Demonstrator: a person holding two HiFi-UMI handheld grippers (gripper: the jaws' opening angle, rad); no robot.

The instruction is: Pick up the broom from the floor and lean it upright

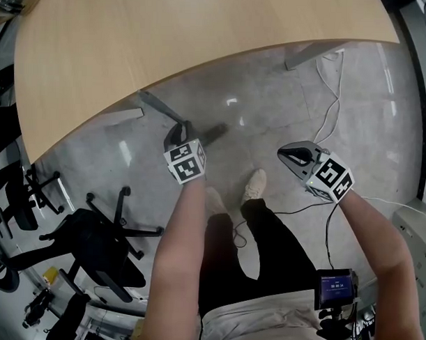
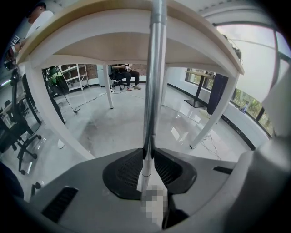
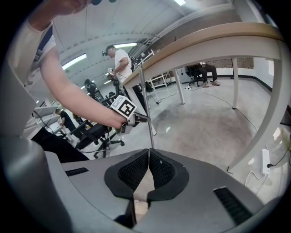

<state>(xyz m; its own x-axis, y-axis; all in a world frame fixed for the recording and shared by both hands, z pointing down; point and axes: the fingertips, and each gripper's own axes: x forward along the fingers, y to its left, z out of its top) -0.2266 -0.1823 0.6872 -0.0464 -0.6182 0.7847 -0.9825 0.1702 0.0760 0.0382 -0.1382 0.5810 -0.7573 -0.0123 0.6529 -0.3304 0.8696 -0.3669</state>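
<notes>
Standing nearly upright, item one: the broom handle [image 2: 154, 91], a bare metal pole. It rises from between the jaws of the left gripper [image 2: 146, 170] and crosses in front of the table edge. Its lower end is hidden behind the gripper body. From the right gripper view the pole's top reaches the rim of the table; whether it touches cannot be told.

Left gripper: jaws closed narrowly on the pole, dark ribbed pads pressing it from both sides, tool pointing steeply down.

Right gripper [image 3: 148, 152]: jaws brought together, tips touching, nothing between them. It is held off to the right, apart from the pole and facing it.

Table [image 1: 204, 33]: curved pale wood top on white legs, filling the upper part of the head view just ahead of both grippers.

Floor [image 1: 271, 105]: polished grey, reflecting the ceiling lights.

Shoe [image 1: 254, 185]: light-coloured, the person's own, planted on the floor between the two grippers.

Cable [image 1: 333, 114]: white, trailing across the floor at right.

Office chair [image 1: 92, 238]: black, on a star base, at lower left beside the table.

Bystander [image 3: 120, 61]: standing past the table's far end.
</notes>
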